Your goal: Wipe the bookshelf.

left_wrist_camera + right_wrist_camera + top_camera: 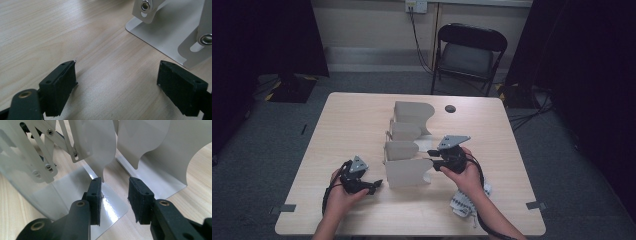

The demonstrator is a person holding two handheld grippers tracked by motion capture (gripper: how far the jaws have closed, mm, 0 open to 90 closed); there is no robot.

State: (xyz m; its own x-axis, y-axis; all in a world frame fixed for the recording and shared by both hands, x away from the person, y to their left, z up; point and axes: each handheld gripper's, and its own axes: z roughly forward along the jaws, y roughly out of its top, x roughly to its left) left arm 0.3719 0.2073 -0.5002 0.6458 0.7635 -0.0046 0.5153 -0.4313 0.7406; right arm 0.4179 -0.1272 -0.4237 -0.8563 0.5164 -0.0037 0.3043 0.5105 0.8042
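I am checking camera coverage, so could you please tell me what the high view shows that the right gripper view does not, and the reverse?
The high view alone shows the whole rack of four panels, the left gripper open beside it, both hands, a patterned cloth, a dark disc and a chair. The right gripper view alone shows the scissor links with their rivets and the glossy base plate under the jaws. Both show the right gripper, open at the rack's panels, and the wooden table.
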